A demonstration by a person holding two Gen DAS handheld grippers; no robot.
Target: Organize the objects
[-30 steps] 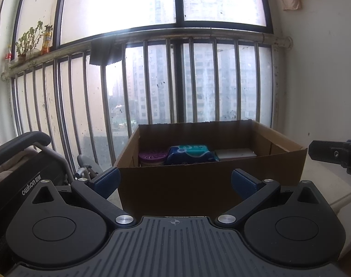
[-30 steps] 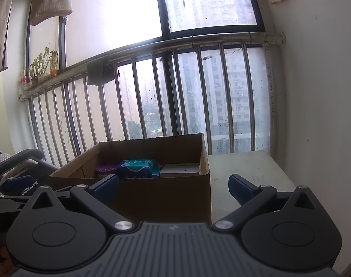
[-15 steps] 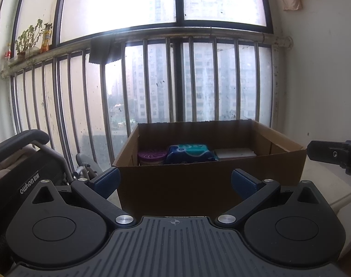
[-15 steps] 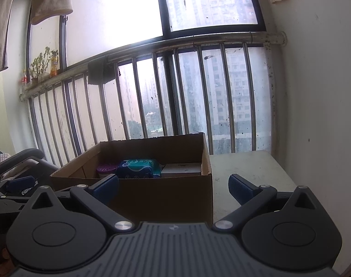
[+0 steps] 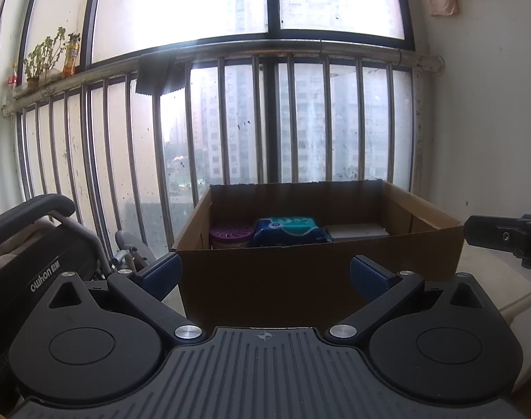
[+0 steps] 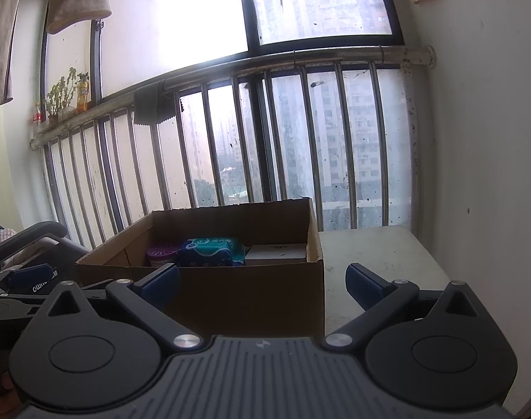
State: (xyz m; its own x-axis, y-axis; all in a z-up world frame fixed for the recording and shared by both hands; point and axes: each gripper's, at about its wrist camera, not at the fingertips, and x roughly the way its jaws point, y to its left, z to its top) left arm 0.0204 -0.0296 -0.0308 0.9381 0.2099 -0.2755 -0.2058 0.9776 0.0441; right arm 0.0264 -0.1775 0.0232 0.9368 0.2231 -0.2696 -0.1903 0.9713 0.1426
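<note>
Both grippers are standing spread and empty: the left gripper (image 5: pixel 264 276) and the right gripper (image 6: pixel 262 284) are gripping nothing. Directly ahead of both sets of fingers, the cardboard box (image 5: pixel 317 272) is sitting with its near wall facing them. Beyond that wall, three items are lying in a row along the far side: purple container (image 5: pixel 231 236), blue packet (image 5: pixel 289 231), white box (image 5: pixel 358 231). The left gripper is appearing better centred on them; the right is judged offset toward the box's right corner.

Matt brown cardboard box (image 5: pixel 317 272); glossy plastic wipes pack (image 5: pixel 289 231) inside; metal railing bars (image 5: pixel 223 122) at 12 o'clock, dull, speckled.
</note>
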